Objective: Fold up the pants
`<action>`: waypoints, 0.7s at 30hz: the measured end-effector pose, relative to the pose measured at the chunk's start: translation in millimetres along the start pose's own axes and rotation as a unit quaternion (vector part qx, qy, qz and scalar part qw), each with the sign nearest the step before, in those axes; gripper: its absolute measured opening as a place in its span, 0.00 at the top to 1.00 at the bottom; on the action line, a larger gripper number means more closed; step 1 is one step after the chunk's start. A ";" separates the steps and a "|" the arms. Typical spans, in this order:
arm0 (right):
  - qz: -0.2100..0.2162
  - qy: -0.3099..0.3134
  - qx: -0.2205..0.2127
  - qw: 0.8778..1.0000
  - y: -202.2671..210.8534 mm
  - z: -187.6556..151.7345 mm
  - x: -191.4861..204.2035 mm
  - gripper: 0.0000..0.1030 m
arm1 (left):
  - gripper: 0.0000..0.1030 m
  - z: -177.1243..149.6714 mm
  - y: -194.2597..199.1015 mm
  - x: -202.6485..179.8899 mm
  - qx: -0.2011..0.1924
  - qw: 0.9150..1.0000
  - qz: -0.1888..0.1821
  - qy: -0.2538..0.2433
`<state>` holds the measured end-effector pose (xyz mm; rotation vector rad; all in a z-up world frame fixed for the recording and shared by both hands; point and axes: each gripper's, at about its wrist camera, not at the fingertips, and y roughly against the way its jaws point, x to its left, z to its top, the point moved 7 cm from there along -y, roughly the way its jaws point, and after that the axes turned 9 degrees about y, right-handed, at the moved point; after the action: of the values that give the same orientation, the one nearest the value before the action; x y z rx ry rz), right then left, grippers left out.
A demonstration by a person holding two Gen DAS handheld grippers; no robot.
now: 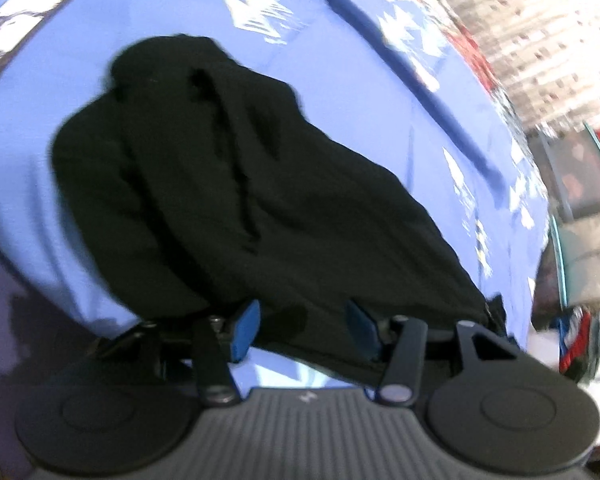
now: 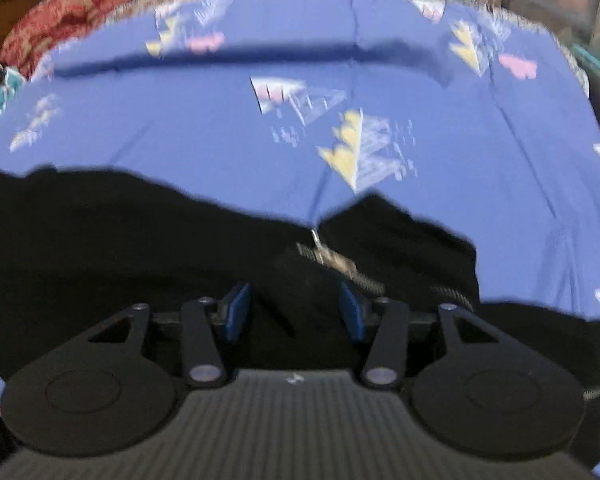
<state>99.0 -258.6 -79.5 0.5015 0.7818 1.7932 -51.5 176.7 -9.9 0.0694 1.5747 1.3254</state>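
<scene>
One pair of black pants [image 1: 228,184] lies on one blue bedsheet [image 1: 180,12].

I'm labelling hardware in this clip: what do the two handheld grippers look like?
Both look alike: the left gripper and right gripper each have blue pads on black linkage arms with silver pivot pins, two round black discs, and a ribbed grey body bearing a small pale logo. No cables, hands or sleeves show.
</scene>
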 end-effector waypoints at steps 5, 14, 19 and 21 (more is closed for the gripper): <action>-0.022 -0.138 -0.091 0.986 38.6 -0.8 -43.7 0.91 | 0.53 11.7 -6.3 11.9 -0.001 1.000 0.008 0.027; -0.084 -0.441 -0.192 0.873 131.8 -108.9 -170.6 0.91 | 0.52 21.1 7.2 13.2 -0.020 1.000 0.013 0.015; -0.070 -0.533 -0.131 0.833 91.2 -178.1 -172.3 0.88 | 0.52 17.8 1.3 17.4 -0.013 0.999 0.027 0.024; -0.046 -0.573 -0.162 0.802 88.8 -192.6 -169.2 0.88 | 0.52 15.4 1.7 15.8 -0.013 0.999 0.028 0.020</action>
<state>-29.4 -488.6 -144.6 1.1168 -0.3458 1.1456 -48.9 197.6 -16.6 0.0719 1.5994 1.3971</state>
